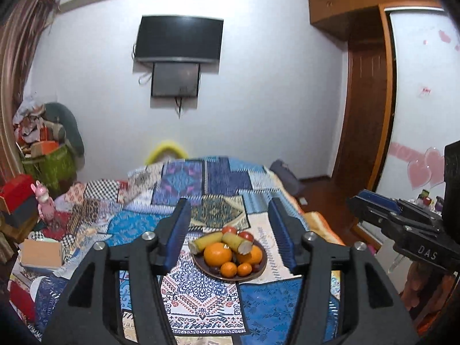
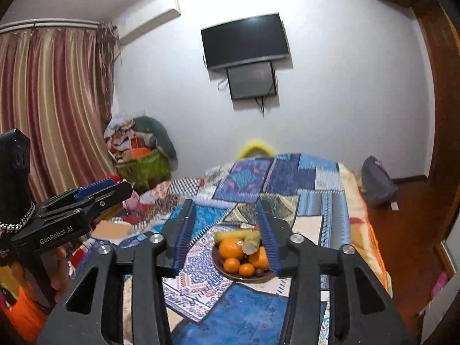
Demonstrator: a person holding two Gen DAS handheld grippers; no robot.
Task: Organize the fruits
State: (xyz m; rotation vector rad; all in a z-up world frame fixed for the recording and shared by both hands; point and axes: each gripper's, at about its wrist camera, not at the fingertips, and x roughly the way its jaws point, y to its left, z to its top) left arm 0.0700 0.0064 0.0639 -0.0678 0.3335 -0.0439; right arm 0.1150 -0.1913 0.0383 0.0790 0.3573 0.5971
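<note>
A dark brown plate [image 1: 201, 261] rests on the bed [image 1: 258, 310], on a patchwork cover of blue and white patterned panels. The plate holds mixed fruit: one large orange [image 1: 217, 254] at the front left, two small oranges [image 1: 228, 268] at the near rim, a further orange at the right, two yellow-green banana pieces [image 1: 205, 241] with cut ends laid across the top, and red fruits [image 1: 230, 229] at the far side. Small dark fruits lie near the plate's near rim; their kind cannot be determined.

Left hand-held gripper [image 1: 228, 234]: held above the bed, aimed at the plate, fingers spread wide and empty. The plate appears between them, farther along the bed.

Right hand-held gripper [image 2: 227, 234]: same attitude, fingers spread wide and empty. Its right finger overlaps the plate's right edge in its own view. Both units sit side by side, apart.
</note>
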